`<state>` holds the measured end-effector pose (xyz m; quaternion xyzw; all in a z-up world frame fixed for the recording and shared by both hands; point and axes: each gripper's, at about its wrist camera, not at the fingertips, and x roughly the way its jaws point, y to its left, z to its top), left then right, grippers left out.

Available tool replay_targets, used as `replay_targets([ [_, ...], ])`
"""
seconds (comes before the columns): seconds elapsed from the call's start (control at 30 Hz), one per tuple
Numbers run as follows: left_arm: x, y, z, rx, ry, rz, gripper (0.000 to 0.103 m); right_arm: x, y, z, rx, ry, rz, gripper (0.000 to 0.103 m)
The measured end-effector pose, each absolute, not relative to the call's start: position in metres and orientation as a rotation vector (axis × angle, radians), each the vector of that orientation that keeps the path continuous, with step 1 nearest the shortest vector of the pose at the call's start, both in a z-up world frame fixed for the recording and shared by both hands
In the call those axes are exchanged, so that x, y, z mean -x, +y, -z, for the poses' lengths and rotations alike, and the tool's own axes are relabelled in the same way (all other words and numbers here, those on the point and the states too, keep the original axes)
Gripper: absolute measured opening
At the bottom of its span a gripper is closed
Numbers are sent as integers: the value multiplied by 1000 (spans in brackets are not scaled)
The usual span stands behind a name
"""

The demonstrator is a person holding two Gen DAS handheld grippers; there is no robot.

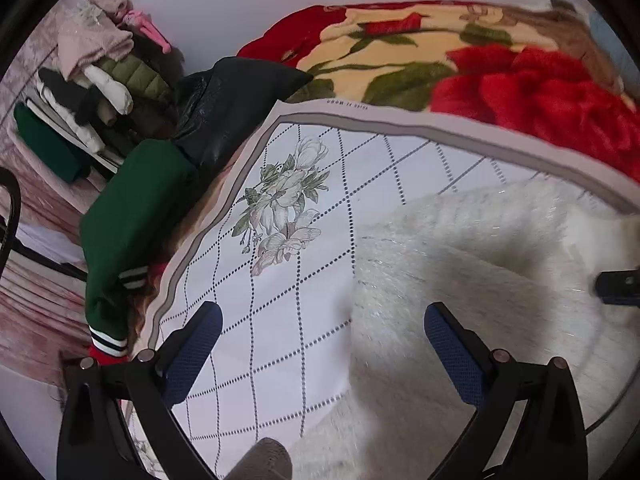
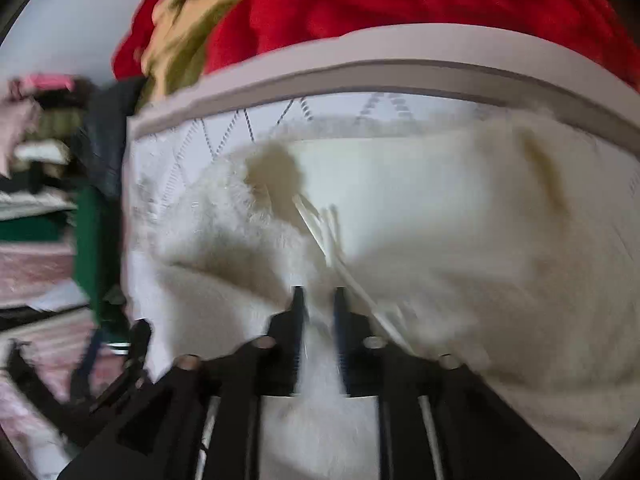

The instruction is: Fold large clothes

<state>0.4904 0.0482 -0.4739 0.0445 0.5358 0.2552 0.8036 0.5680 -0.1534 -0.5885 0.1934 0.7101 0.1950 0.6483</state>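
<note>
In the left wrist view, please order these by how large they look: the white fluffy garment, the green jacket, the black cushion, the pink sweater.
1. white fluffy garment, though it lies nearest the camera
2. green jacket
3. black cushion, close to the jacket, so unsure
4. pink sweater

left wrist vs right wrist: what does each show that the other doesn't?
Only left wrist: the left gripper open above the patterned cloth, its printed flower motif, and the green sweater's striped cuff.

Only right wrist: the right gripper shut on the fuzzy white garment, pale drawstrings trailing by its fingers; the image is motion-blurred.

Both: the white garment, the cloth's grey border, the red floral blanket, the clothes pile.
</note>
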Motion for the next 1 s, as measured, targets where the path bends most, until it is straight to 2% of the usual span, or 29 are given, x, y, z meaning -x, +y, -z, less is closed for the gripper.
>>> replay_targets([
  [0.03, -485, 44, 467, -87, 1143, -533, 103, -558, -176, 573, -454, 1592, -429, 40],
  [0.1, -470, 34, 457, -77, 1141, -499, 103, -529, -221, 543, -476, 1534, -376, 48],
  [0.2, -443, 13, 452, -75, 1168, -450, 103, -468, -298, 516, -461, 1510, -214, 50],
  [0.23, -433, 4, 454, -73, 1187, -429, 103, -446, -319, 516, -409, 1521, -148, 55],
  [0.33, -402, -28, 470, -99, 1258, -362, 103, -384, -359, 545, -314, 1622, -25, 59],
  [0.43, -375, -59, 491, -141, 1312, -306, 103, -342, -372, 593, -340, 1722, -40, 59],
  [0.47, -367, -69, 499, -166, 1327, -288, 103, -328, -372, 612, -336, 1741, -39, 59],
  [0.5, -361, -75, 502, -185, 1331, -278, 103, -321, -370, 621, -344, 1736, -41, 46],
  [0.53, -354, -81, 506, -207, 1332, -271, 103, -314, -370, 626, -371, 1713, -35, 26],
  [0.57, -347, -85, 508, -229, 1337, -261, 103, -307, -373, 626, -446, 1675, -30, 12],
  [0.6, -343, -87, 509, -241, 1341, -252, 103, -301, -373, 624, -523, 1658, -40, 6],
  [0.73, -324, -88, 499, -307, 1325, -224, 103, -261, -368, 614, -769, 1629, -44, 6],
  [0.87, -311, -89, 494, -370, 1320, -216, 103, -216, -352, 627, -956, 1742, -106, 7],
  [0.97, -309, -90, 501, -377, 1313, -215, 103, -208, -363, 623, -833, 1779, -47, 15],
  [1.0, -309, -92, 505, -378, 1306, -215, 103, -212, -370, 619, -789, 1751, -30, 27],
])
